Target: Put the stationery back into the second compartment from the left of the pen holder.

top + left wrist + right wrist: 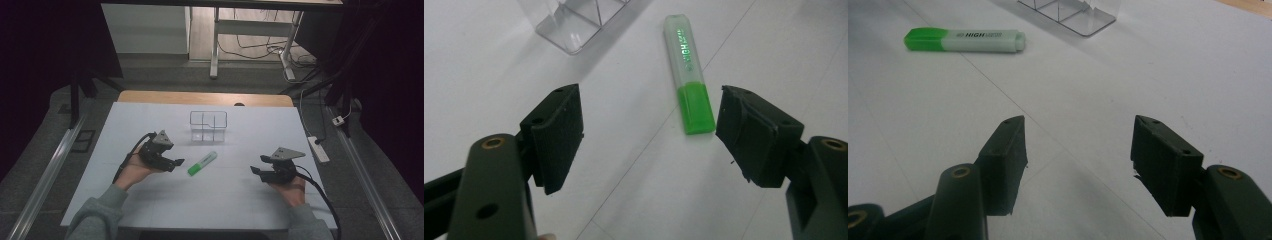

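2 jaws of left hand-held gripper [649, 132] gape wide, empty; green highlighter [687, 75] flat on table just ahead.

Dim room, grey floor [45, 125], desk legs [215, 45] behind.

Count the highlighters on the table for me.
1. The green highlighter lies flat on the white table, in front of the clear organizer, between the two hand-held grippers.

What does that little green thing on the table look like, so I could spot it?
On the white table, just in front of the clear divided box, a highlighter pen lies flat between the two hand-held tools. It has a bright green cap, a pale translucent barrel, and is the sole colourful item.
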`<state>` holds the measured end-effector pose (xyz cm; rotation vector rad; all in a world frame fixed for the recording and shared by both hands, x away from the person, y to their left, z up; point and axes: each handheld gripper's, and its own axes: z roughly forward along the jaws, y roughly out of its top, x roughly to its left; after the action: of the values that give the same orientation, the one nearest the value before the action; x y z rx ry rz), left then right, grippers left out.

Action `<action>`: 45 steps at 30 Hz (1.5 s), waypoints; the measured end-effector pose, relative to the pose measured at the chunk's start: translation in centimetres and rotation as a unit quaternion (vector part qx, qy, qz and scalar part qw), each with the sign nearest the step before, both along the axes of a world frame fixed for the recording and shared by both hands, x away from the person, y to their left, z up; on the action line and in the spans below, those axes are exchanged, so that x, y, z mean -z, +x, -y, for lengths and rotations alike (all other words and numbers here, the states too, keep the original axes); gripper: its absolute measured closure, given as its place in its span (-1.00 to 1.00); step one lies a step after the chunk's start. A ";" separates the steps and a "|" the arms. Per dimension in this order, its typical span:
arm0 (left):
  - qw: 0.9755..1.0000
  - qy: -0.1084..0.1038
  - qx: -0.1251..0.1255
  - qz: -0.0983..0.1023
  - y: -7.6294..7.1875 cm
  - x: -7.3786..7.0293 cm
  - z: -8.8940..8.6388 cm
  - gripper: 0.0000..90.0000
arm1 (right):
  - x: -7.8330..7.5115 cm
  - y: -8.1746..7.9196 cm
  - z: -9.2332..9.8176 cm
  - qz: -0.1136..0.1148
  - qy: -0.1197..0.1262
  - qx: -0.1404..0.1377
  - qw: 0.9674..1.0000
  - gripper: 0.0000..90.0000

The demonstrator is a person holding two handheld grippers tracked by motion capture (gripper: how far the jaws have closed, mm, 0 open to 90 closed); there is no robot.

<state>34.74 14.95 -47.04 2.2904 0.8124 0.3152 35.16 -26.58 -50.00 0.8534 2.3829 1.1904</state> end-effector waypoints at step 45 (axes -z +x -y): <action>0.989 0.103 0.030 -0.101 3.2 4.1 7.7 -0.22 | 0.4 0.1 -0.2 -0.009 -0.023 -0.003 1.000 -0.16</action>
<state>37.92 7.24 -51.10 2.5659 0.8418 0.1455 35.24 -26.40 -50.43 0.8476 2.4188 1.1311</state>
